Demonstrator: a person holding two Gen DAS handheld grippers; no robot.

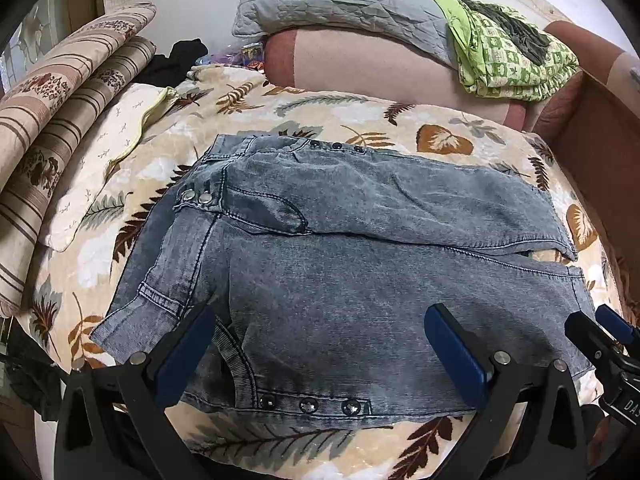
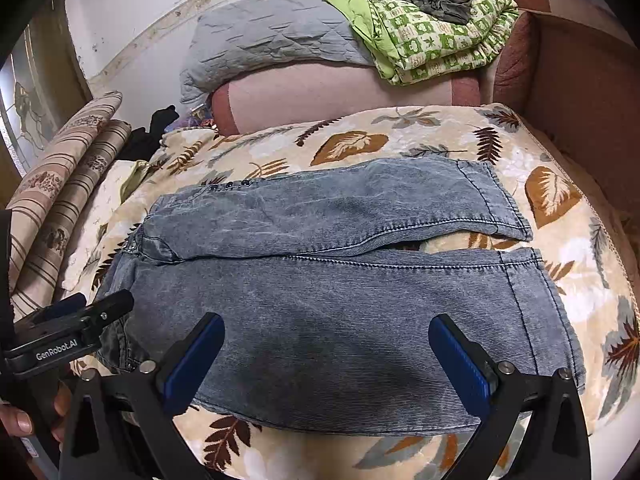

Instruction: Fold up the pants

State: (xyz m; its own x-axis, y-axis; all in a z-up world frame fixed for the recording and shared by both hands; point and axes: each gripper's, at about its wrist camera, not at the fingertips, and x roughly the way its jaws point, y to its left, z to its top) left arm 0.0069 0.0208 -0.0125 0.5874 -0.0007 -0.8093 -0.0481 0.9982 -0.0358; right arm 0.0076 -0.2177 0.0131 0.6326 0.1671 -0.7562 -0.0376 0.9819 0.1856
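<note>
The grey-blue washed denim pants [image 1: 360, 264] lie flat on the leaf-patterned cream blanket [image 1: 440, 140], waistband left, both legs running right, a narrow gap between the hems. The fabric looks soft but moderately heavy; grip the near leg's edge at waistband and hem. The left gripper [image 1: 320, 356] and right gripper [image 2: 326, 364] hover over the near leg, fingers spread wide, holding nothing. Clear blanket borders all sides; a green patterned quilt [image 2: 432, 36] sits well behind.

Two near, downward wrist views — shared pants [image 1: 360, 264] on blanket [image 1: 400, 120].
</note>
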